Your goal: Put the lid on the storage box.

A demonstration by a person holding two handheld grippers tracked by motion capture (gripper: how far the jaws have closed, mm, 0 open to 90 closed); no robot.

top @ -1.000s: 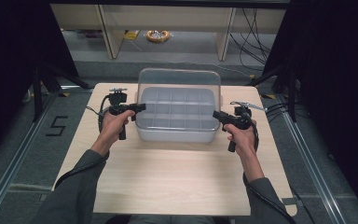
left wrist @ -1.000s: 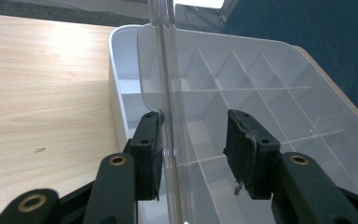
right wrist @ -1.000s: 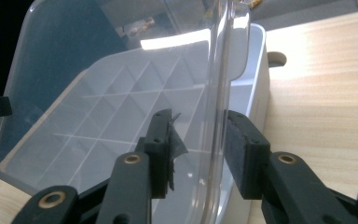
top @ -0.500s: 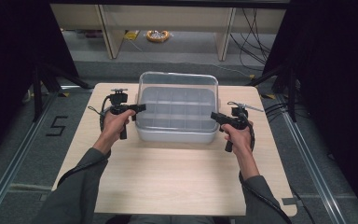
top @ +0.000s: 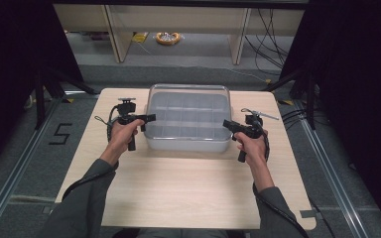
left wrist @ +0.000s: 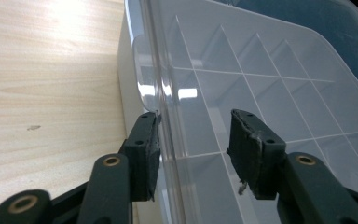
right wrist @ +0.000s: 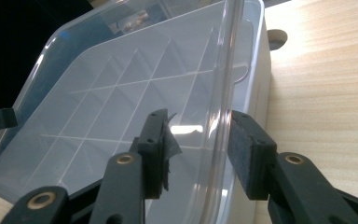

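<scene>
While your two hands rest at either short end of the clear compartment box (top: 187, 119), it sits on the far half of the desk (top: 178, 193), roughly centred between its left and right edges. Your left tongs (top: 149, 118) reach in from the box's left end, and in the left gripper view (left wrist: 193, 144) they straddle the raised edge of the transparent lid (left wrist: 261, 84): one jaw stands outside, right against the rim, while the other hangs over the lid with a plain gap to the rim. These jaws have just been opening, with the lid's edge between them, so they stand apart rather than clamped. Your right tongs (top: 228, 124) meet the box's right end, and in the right gripper view (right wrist: 198, 149) they straddle the lid's edge in the same way, with space on both sides of the rim; they too have just been opening and are not pressing on it. Through the lid you see the dividers (right wrist: 121, 88) forming rows of compartments.
</scene>
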